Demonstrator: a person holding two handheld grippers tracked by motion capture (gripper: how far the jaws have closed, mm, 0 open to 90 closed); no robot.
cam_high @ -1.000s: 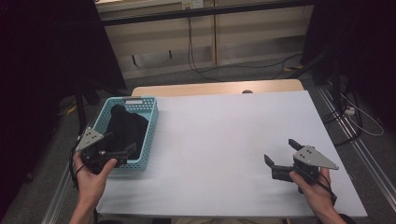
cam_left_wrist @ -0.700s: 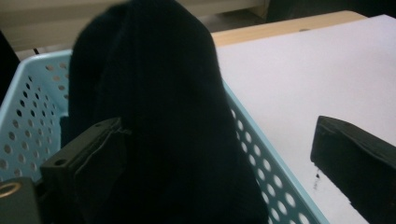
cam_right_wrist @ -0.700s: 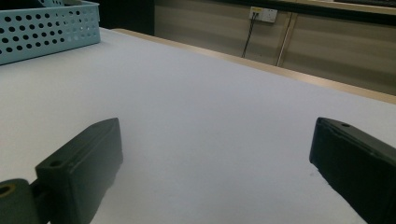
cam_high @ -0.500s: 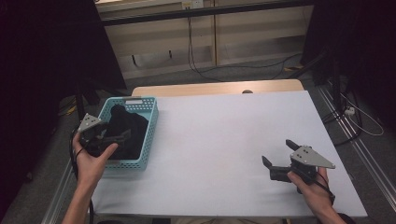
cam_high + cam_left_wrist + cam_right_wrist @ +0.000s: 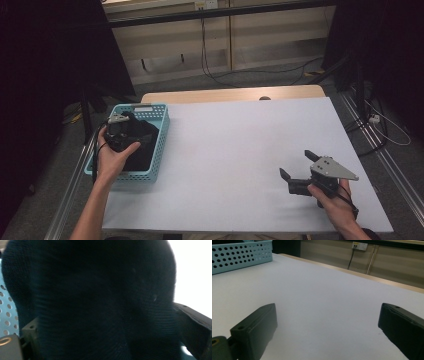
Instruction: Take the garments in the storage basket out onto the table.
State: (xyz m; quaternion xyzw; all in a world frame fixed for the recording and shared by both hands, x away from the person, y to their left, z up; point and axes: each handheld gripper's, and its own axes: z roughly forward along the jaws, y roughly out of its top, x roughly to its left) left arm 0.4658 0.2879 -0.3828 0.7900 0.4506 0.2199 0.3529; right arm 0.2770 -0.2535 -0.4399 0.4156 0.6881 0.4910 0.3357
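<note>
High view: at the left edge of the white table (image 5: 240,150) sits a light blue perforated basket (image 5: 159,145), and everything here is placed relative to it. Inside the basket lies a dark knitted cloth (image 5: 142,145), bunched up and covering most of the floor. The left gripper (image 5: 120,131) dips into the basket from its outer, left side, pressed right into the cloth, with the person's left hand (image 5: 112,159) wrapped around it over the basket's near left corner. In the left gripper view the cloth (image 5: 100,300) sits between the two jaws, which stand wide apart on either side of it; whether they actually pinch the fabric I cannot tell. Well to the right of the basket, near the table's front edge, the right gripper (image 5: 300,172) rests low over the bare surface, pointing back toward the basket. In the right gripper view its jaws gape wide with nothing between them, and the basket (image 5: 242,253) shows far off.
</note>
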